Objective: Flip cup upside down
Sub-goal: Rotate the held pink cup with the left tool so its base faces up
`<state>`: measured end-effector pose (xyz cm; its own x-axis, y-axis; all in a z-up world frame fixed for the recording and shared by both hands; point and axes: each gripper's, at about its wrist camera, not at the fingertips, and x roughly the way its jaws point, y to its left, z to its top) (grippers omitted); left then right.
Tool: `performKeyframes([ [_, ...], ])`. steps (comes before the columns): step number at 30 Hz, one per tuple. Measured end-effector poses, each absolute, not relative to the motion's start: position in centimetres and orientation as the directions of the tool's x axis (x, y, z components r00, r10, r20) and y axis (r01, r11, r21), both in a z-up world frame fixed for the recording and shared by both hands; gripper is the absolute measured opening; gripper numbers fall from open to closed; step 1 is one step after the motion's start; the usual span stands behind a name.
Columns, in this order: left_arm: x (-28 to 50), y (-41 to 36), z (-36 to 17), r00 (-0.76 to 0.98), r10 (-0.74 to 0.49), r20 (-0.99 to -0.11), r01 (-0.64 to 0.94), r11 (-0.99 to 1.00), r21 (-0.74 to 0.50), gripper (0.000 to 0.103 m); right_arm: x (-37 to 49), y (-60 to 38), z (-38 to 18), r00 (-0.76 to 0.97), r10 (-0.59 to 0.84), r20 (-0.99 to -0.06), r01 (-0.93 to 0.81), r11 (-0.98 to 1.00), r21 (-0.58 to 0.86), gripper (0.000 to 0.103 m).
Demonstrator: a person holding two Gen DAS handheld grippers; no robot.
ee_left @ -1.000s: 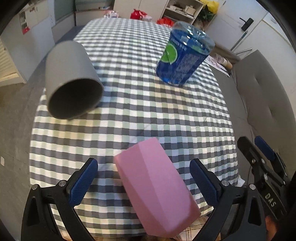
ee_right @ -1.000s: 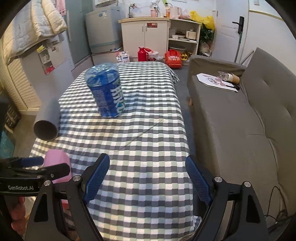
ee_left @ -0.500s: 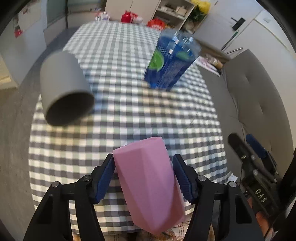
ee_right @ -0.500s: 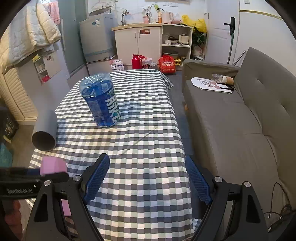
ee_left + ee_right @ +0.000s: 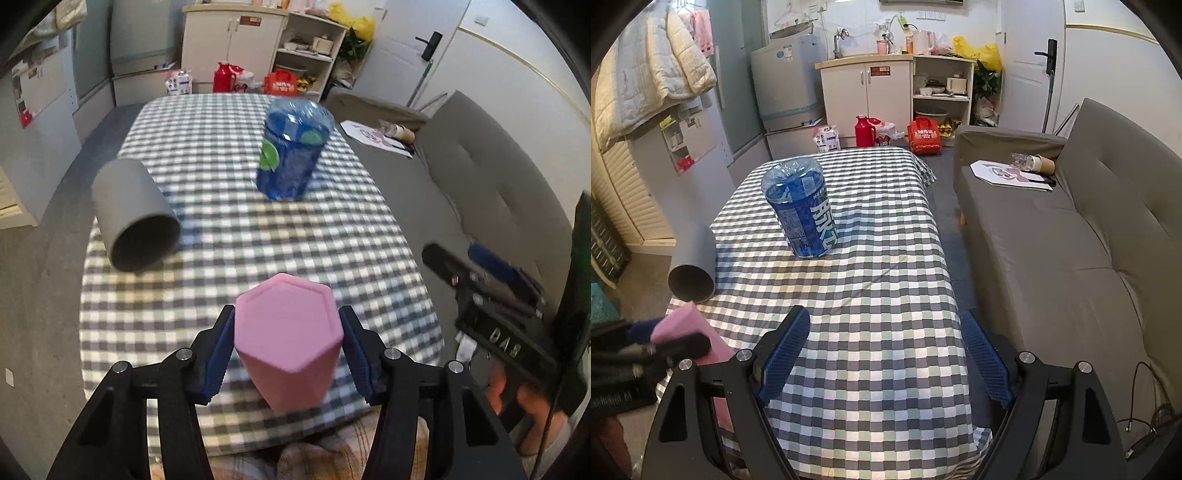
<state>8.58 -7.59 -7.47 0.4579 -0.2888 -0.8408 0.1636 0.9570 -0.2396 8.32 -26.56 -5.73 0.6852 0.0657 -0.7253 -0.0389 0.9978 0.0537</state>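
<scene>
My left gripper (image 5: pixel 287 343) is shut on a pink hexagonal cup (image 5: pixel 288 332) and holds it above the near edge of the checked table (image 5: pixel 229 206), with its closed base toward the camera. The cup (image 5: pixel 689 334) and the left gripper (image 5: pixel 670 345) also show at the lower left of the right wrist view. My right gripper (image 5: pixel 884 354) is open and empty over the table's near end; it also shows at the right of the left wrist view (image 5: pixel 491 284).
A grey cup (image 5: pixel 135 216) lies on its side at the table's left edge, mouth toward me. A blue upside-down cut bottle (image 5: pixel 291 158) stands mid-table. A grey sofa (image 5: pixel 1071 258) runs along the right. Cabinets and a fridge stand at the back.
My left gripper closed on the pink cup and lifted it, turning it from lying tilted to its base facing the camera. The right gripper stayed open and nearly still.
</scene>
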Motion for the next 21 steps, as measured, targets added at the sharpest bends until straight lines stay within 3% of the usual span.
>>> performKeyframes([
  [11, 6.5, -10.9, -10.7, 0.418, -0.210, -0.884, 0.241, 0.964, -0.115, 0.066, 6.3, -27.5, -5.7, 0.673, 0.070, -0.736, -0.038, 0.997, 0.061, 0.084],
  [21, 6.5, -10.2, -11.2, 0.426, -0.226, -0.876, 0.238, 0.962, -0.132, 0.066, 6.1, -27.3, -5.5, 0.676, 0.095, -0.731, -0.062, 0.995, 0.072, 0.084],
])
